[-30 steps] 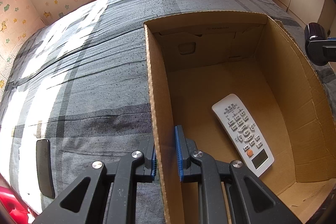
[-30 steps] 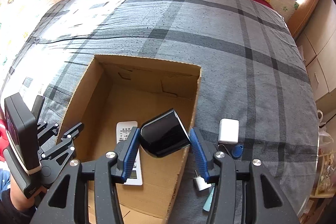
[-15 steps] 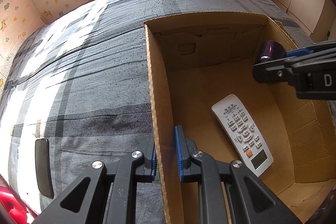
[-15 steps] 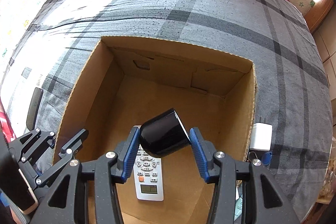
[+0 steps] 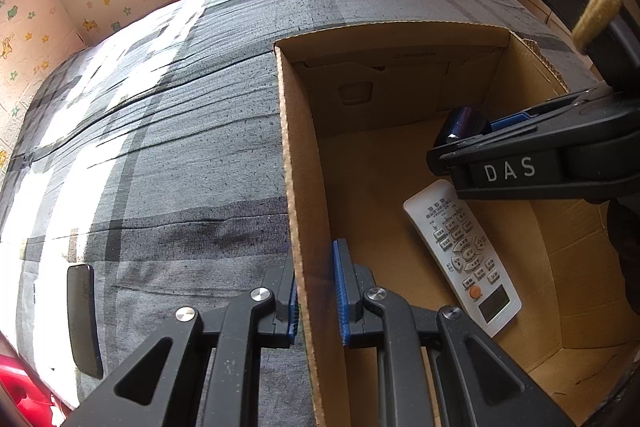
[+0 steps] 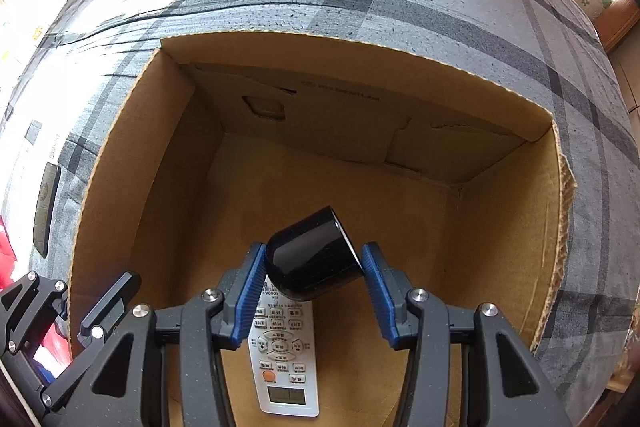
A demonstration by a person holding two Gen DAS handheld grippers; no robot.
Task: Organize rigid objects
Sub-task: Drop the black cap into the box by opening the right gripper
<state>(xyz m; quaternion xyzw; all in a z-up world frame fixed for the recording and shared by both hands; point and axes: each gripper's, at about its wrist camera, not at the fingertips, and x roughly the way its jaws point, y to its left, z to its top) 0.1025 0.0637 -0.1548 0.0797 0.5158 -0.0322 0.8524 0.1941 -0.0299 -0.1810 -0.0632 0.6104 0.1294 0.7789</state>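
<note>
An open cardboard box [image 6: 400, 163] [image 5: 308, 211] sits on a grey plaid bed. A white remote control [image 6: 286, 355] [image 5: 464, 255] lies on the box floor. My right gripper [image 6: 314, 279] is shut on a glossy black cup [image 6: 314, 255], tilted, hanging inside the box above the remote's top end. In the left wrist view that cup [image 5: 464, 125] shows at the tip of the right gripper, which reaches in from the right. My left gripper [image 5: 316, 291] is shut on the box's left wall, one blue pad on each side of the cardboard.
A flat black object [image 5: 82, 315] [image 6: 46, 203] lies on the bed left of the box. Patterned wall panels border the bed at the back. The far and right parts of the box floor [image 6: 400, 219] are bare cardboard.
My right gripper has come from beside the box's right wall to over its inside and sunk down toward the remote, still holding the cup. The left gripper and box have not moved.
</note>
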